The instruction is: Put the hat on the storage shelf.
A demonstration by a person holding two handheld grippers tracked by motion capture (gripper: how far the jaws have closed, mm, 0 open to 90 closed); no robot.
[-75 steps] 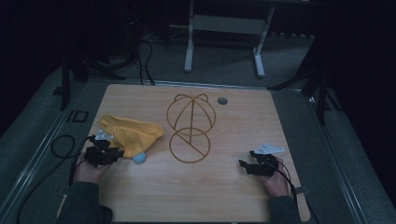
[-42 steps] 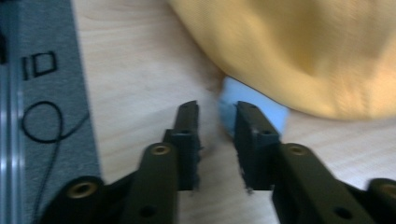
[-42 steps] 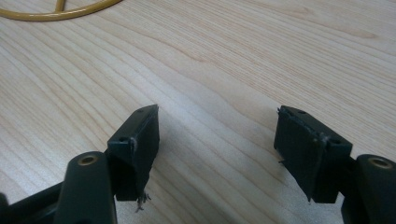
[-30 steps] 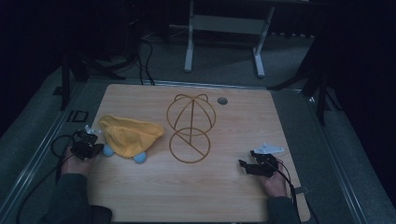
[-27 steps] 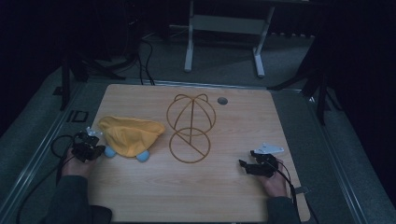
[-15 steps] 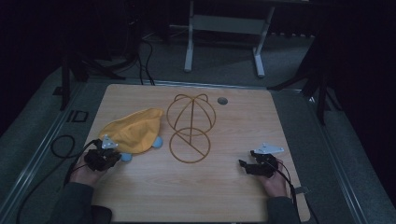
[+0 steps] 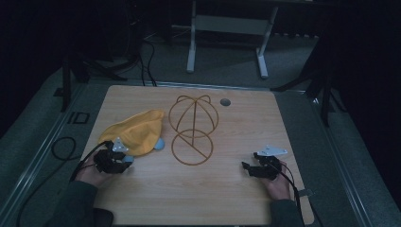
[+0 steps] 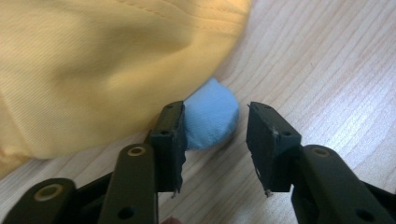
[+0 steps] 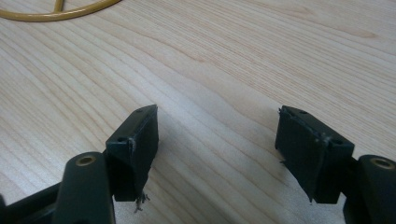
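Yellow cloth, a hat (image 7: 134, 135) with a blue tab (image 8: 210, 114) poking from under its edge, lies on the left part of the wooden table (image 7: 227, 198), just beside a gold wire stand (image 7: 193, 127). We hold the left gripper (image 7: 124, 159) low at the near edge of the hat, our left hand (image 7: 92, 172) resting on the table behind it. Its jaws have just been opening; they now stand apart, with the blue tab just ahead of them, touching the left jaw's tip but not pinched. Our right hand (image 7: 276, 184) rests well apart on the table's right side, its right gripper (image 7: 248, 168) pointing left towards the stand, jaws spread wide over bare wood. We can read no label or writing on the hat, the stand or the grippers.
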